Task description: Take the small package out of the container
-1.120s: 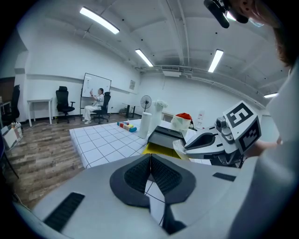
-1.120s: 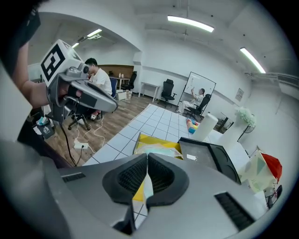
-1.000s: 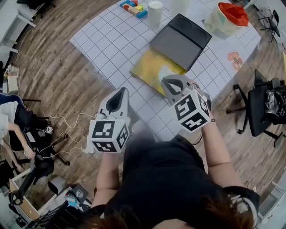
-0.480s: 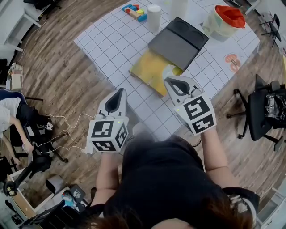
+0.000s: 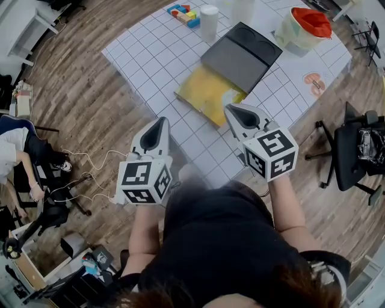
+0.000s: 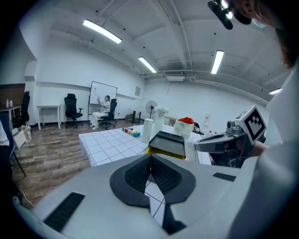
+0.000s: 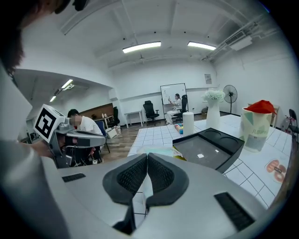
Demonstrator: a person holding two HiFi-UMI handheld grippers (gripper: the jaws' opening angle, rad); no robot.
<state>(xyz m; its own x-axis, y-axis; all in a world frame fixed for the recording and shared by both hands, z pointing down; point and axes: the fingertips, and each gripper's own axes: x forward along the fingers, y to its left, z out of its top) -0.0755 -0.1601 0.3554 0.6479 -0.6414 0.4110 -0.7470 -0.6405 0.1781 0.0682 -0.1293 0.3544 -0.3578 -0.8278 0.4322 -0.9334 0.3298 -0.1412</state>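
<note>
I had the R gripper (image 7: 147, 158) w/ jaws clamped on the small pale package (image 5: 227, 95), near the open container (image 5: 201, 96). L gripper (image 6: 150, 156) jaws were closed, nothing between.

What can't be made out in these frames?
- The small package: right gripper view, mostly hidden by the shut fingers of the right gripper.
- Contents of the container: head view, too small; left gripper view, the low angle shows only its yellow edge.
- The coloured blocks: head view, too small to count.
</note>
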